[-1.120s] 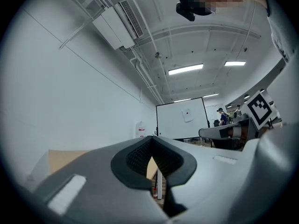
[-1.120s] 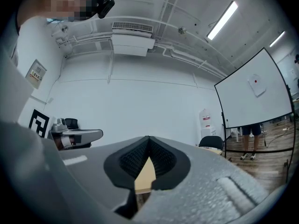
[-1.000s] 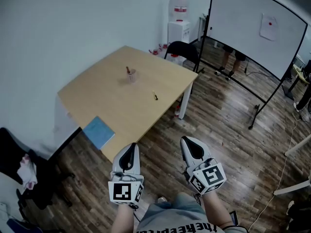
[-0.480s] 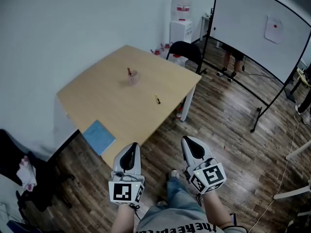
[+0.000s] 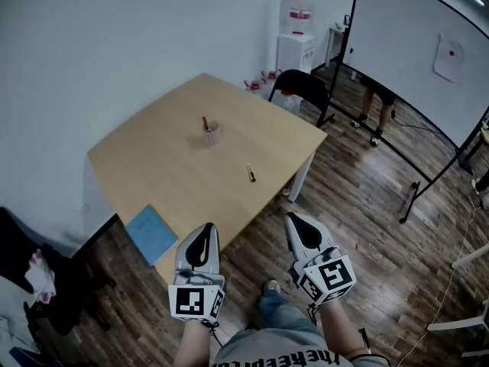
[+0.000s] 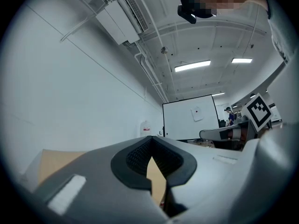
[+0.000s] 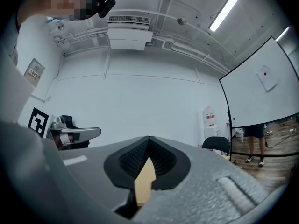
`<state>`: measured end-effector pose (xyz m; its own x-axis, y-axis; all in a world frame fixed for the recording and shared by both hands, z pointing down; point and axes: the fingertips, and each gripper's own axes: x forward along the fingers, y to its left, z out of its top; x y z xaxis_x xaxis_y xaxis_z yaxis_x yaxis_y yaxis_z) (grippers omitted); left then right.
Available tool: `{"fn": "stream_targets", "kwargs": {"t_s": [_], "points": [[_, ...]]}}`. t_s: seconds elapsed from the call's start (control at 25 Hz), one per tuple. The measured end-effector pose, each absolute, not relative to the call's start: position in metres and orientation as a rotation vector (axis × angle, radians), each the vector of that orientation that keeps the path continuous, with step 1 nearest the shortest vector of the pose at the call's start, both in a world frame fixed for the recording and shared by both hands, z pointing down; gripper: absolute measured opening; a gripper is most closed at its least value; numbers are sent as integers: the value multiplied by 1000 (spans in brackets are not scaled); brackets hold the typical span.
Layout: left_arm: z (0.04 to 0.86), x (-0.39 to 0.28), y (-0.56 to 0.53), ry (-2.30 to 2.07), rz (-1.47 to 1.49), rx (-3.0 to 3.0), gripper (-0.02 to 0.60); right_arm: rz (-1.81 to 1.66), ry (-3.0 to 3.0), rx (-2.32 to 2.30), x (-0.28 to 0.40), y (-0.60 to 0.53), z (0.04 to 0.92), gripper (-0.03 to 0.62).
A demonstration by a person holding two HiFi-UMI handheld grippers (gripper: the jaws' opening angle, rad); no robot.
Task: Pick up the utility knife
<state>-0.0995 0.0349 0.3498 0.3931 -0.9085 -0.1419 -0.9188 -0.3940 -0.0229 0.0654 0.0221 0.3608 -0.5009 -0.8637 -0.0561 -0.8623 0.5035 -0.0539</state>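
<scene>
A big whiteboard (image 5: 412,52) is standing off to the right on the wooden floor, out of the way. The pale wooden table (image 5: 168,174) is sitting against the wall, with a black chair (image 5: 302,86) at its far corner and a water dispenser (image 5: 296,37) behind that. A blue notebook (image 5: 150,233) is lying at the near edge.

The person is standing just short of the table, carrying the left gripper (image 5: 203,235) and the right gripper (image 5: 298,226) side by side at waist height. Both are pointing forward with jaws pressed together and nothing between them, which I'd read as a carrying posture, not a reach.

A small cup (image 5: 212,134) with a pen in it is standing mid-table. The utility knife (image 5: 250,173), yellow and black, is lying flat near the right edge, well apart from both grippers and probably closest to the right one.
</scene>
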Motion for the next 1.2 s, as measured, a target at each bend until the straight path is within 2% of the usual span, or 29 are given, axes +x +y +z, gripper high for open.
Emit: {"fn": "stream_targets", "kwargs": {"t_s": [1.2], "points": [[339,-44,-93,1747,118,-2456,20,-87,2753,-1349,105,-132,364,2]]}}
